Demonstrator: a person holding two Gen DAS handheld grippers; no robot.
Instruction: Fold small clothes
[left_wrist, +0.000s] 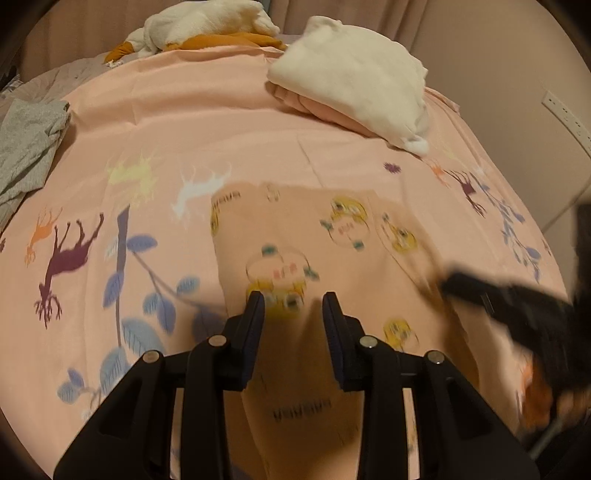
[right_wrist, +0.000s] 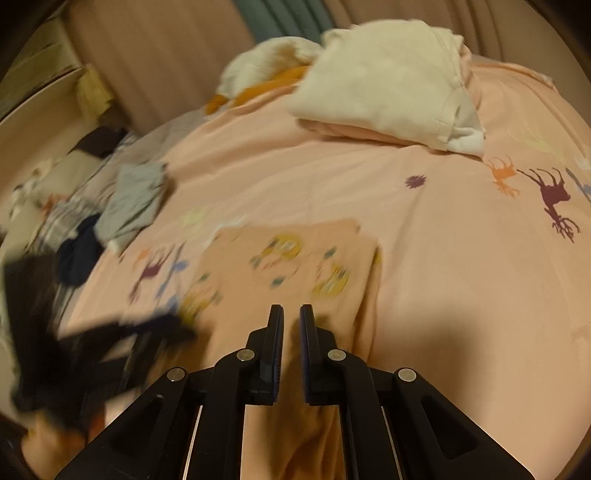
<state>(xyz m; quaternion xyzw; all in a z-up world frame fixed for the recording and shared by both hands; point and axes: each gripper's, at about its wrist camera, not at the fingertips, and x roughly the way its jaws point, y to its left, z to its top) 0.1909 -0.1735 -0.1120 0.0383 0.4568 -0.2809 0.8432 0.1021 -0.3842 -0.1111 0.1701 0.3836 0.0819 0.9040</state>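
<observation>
A small peach garment (left_wrist: 295, 236) printed with yellow and teal motifs lies on the pink bedspread (left_wrist: 207, 122) of a bed, its far part spread flat and its near part running down under both claws. The left claw (left_wrist: 293, 302) hangs just above this cloth with its jaws spread apart, nothing caught between them. From the right wrist view the same garment (right_wrist: 295, 258) sits straight ahead, and the right claw (right_wrist: 291, 314) shows only a narrow slot between its jaws — whether any fabric is pinched there cannot be told, since the cloth lies behind the tips and the picture is smeared by motion. Each claw appears as a dark blur at the edge of the other's view.

Farther up the bed rests a folded stack — a cream piece (left_wrist: 354, 81) over pink ones. A grey garment (left_wrist: 29, 147) lies crumpled at the left edge, and a white and orange heap (left_wrist: 207, 26) sits at the far end.
</observation>
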